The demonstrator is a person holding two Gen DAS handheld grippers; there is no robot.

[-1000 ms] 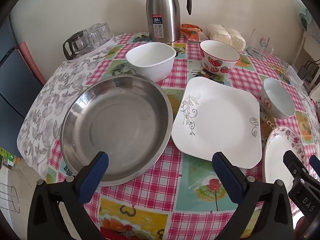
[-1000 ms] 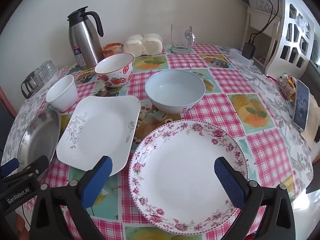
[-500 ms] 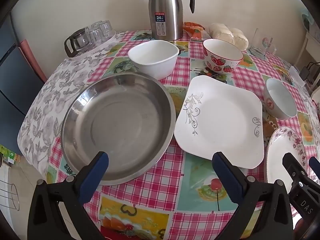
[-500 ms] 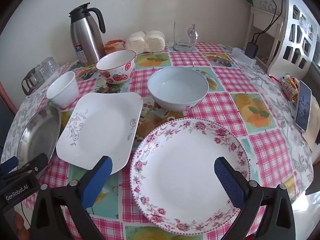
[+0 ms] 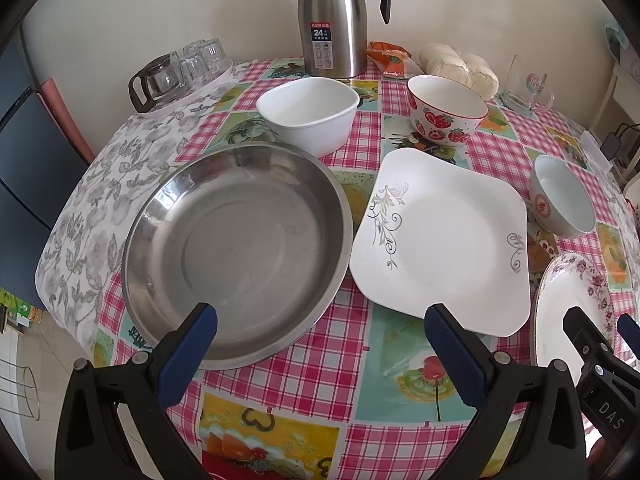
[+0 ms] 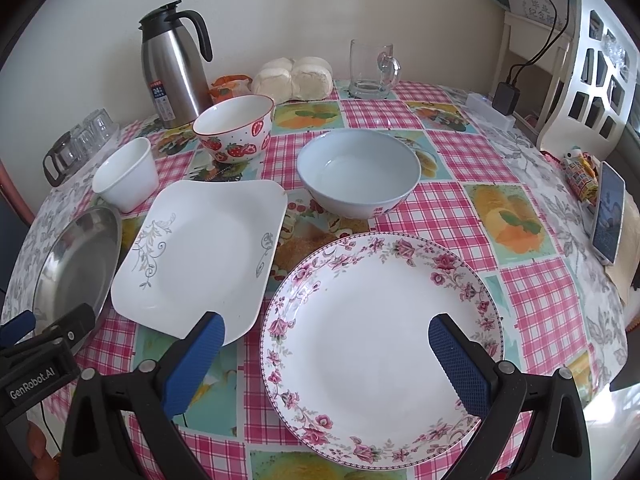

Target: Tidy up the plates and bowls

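Note:
A steel plate [image 5: 236, 248] lies at the table's left, with a square white plate [image 5: 440, 240] beside it and a floral round plate [image 6: 380, 336] to the right. Behind them stand a small white bowl [image 5: 308, 114], a strawberry bowl [image 5: 446, 110] and a pale blue bowl [image 6: 358, 170]. My left gripper [image 5: 320, 356] hovers open above the near edge, between the steel plate and the square plate. Over the floral plate, my right gripper [image 6: 328, 360] is open. Both hold nothing.
A steel thermos jug [image 5: 334, 20], buns [image 6: 294, 76], a glass mug [image 6: 372, 68] and a tray of glasses [image 5: 180, 70] line the back of the table. A phone [image 6: 608, 212] lies at the right edge, near a white chair [image 6: 588, 72].
Both grippers have drifted slightly down and forward toward the table; the dishes sit lower and larger in both views. No dish has moved and both grippers stay open.

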